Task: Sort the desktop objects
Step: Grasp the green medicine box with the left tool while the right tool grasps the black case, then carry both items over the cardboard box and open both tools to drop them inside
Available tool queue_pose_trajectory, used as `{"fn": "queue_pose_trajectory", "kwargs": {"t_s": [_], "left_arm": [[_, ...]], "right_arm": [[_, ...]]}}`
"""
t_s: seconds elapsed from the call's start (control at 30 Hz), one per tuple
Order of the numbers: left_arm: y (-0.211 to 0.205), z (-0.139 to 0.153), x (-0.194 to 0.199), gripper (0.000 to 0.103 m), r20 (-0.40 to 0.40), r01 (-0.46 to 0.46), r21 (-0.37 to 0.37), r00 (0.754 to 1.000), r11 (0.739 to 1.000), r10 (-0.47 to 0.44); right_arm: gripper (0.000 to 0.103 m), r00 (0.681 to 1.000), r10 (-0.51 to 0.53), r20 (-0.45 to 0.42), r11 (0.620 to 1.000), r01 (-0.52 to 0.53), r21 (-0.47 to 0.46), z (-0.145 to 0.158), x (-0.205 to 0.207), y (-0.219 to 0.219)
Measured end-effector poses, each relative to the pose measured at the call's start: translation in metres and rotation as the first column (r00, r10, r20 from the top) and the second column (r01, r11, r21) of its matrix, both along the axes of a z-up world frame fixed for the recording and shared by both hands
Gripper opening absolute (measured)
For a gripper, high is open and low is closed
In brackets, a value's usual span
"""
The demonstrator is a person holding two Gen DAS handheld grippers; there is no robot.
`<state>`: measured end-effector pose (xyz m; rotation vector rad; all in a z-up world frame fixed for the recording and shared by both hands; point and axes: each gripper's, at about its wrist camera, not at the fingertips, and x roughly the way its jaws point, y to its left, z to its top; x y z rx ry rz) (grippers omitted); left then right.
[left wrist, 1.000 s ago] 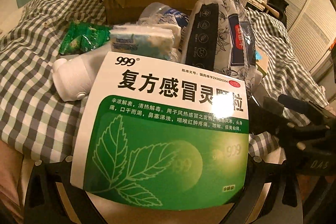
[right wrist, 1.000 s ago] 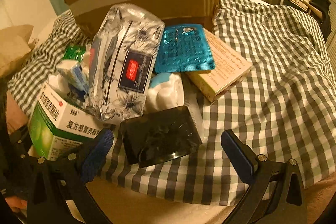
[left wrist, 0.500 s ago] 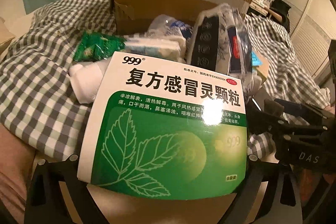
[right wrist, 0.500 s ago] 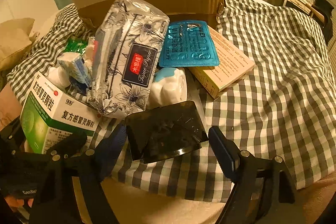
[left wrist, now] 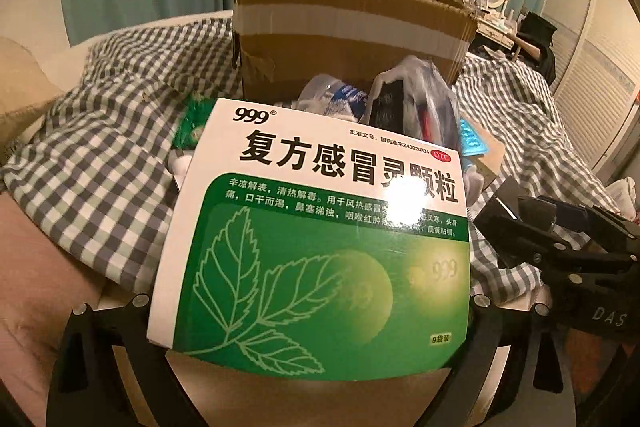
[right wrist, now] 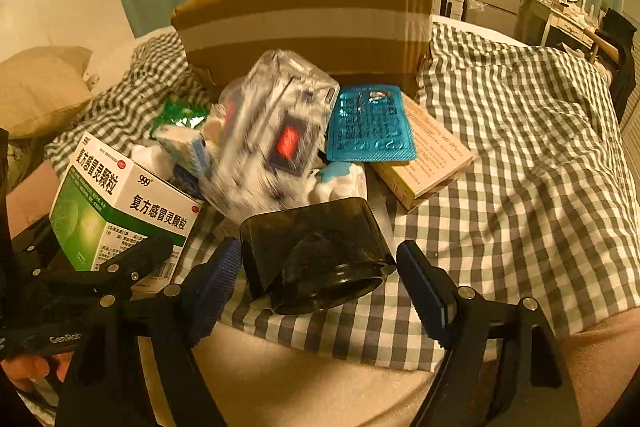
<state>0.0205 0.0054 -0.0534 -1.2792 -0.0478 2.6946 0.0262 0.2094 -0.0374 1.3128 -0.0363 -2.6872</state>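
My left gripper [left wrist: 312,311] is shut on a green and white 999 medicine box [left wrist: 320,239], held up in front of the camera; the box also shows in the right wrist view [right wrist: 120,207], lifted at the left. My right gripper [right wrist: 320,279] is open, its fingers on either side of a dark translucent plastic case [right wrist: 316,251] lying on the checked cloth. Behind the case is a pile: a floral tissue pack [right wrist: 272,139], a blue blister pack [right wrist: 370,125] on a tan box [right wrist: 432,163], and white packets.
An open cardboard box [right wrist: 308,23] stands behind the pile and also shows in the left wrist view [left wrist: 352,31]. A grey checked cloth [right wrist: 520,147] covers the bed. A green sachet [right wrist: 180,113] lies left of the pile. A pillow [right wrist: 40,87] is at far left.
My left gripper has lifted the 999 box up and back from the pile. My right gripper has moved forward and its fingers now flank the dark case. The tissue pack has shifted.
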Motion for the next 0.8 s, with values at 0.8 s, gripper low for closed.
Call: {"fn": "queue_pose_trajectory", "kwargs": {"t_s": [0.8], "left_arm": [[0.003,0.073,-0.02,0.098,-0.14,-0.019,-0.035,0.99,0.999,0.014]], "right_arm": [[0.08,0.989,0.042,-0.144,0.998,-0.049,-0.049,0.063,0.006,0.005]]}}
